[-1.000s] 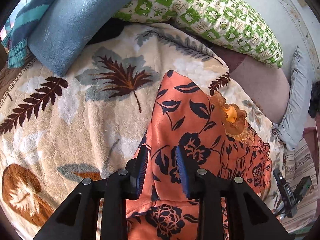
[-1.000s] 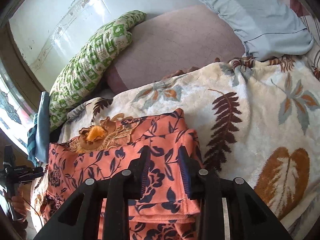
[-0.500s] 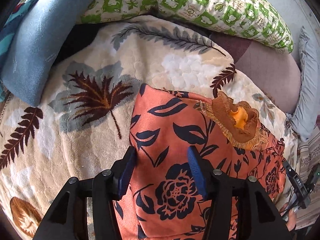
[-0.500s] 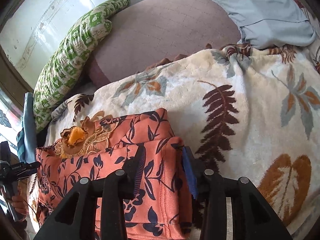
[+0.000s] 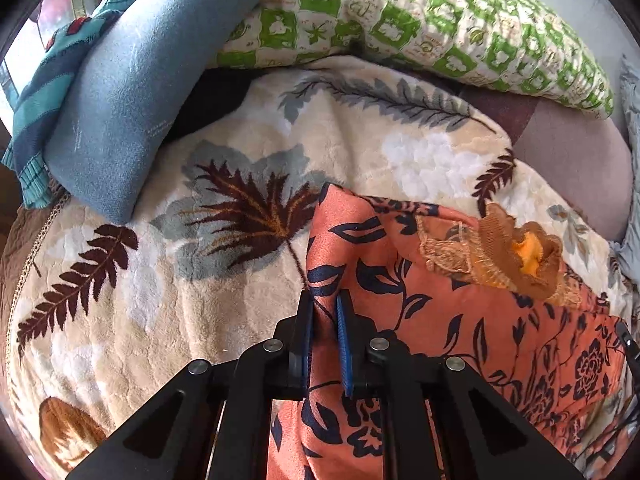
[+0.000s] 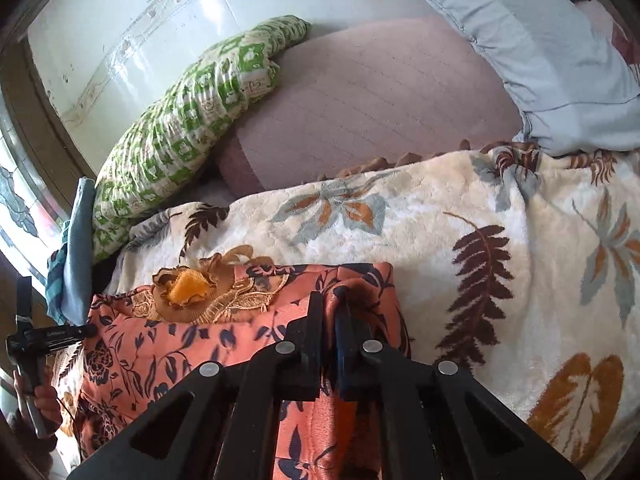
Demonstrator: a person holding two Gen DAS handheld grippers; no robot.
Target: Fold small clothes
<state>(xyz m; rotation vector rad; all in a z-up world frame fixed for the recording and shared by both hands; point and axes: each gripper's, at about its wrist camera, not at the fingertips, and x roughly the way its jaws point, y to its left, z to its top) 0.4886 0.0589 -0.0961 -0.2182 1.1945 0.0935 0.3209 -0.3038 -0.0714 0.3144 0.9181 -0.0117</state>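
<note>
Now left gripper (image 5: 325,312) and right gripper (image 6: 330,312) each pinch the orange floral garment (image 5: 440,304), jaws nearly closed on fabric, atop leaf-print blanket (image 5: 160,280).

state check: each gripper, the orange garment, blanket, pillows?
left gripper: shut on garment edge
right gripper: shut on garment fold
garment: orange floral, partly folded, lying on blanket, pinched at two spots
blanket: spread out under garment
green pillow: lying at far edge of blanket
blue cloth: folded, resting on blanket corner
</note>
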